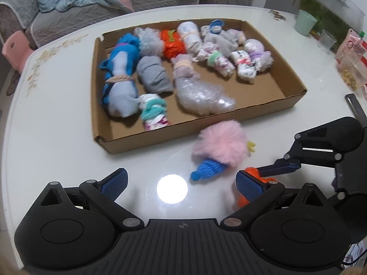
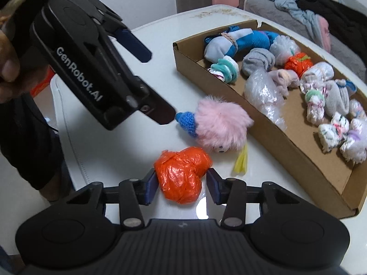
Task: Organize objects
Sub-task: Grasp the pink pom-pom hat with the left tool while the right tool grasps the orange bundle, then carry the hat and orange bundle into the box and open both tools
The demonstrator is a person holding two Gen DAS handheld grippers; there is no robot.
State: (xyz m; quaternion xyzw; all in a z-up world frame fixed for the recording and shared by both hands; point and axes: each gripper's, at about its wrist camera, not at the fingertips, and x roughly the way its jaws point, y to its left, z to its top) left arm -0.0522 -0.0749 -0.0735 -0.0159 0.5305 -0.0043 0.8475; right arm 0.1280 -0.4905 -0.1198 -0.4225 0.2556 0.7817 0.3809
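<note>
Right tongs (image 2: pixel 181 183) straddle an orange plastic bundle (image 2: pixel 182 176) on the white tabletop (image 2: pixel 110 151), one blue pad touching the crinkled film, the other just short of it — a grasp in the making, not yet a firm clamp. The bundle sits near the front edge of the tabletop, just outside the cardboard tray (image 2: pixel 286 151) where rolled socks and wrapped bags already lie in rows. Beside it, between bundle and tray, rests a pink fluffy toy (image 2: pixel 220 126) with a blue knitted cap, also still outside the tray. Left tongs (image 1: pixel 181 183) hang released and empty over bare tabletop, their pads spread wide, close to the toy. The step in hand appears to be picking up the orange bundle. The next move likely calls for finishing the squeeze without crushing the slippery film, then lifting it clear of the toy and over the tray's low wall into free floor — perhaps near the other orange bundle (image 2: pixel 298 64).
</note>
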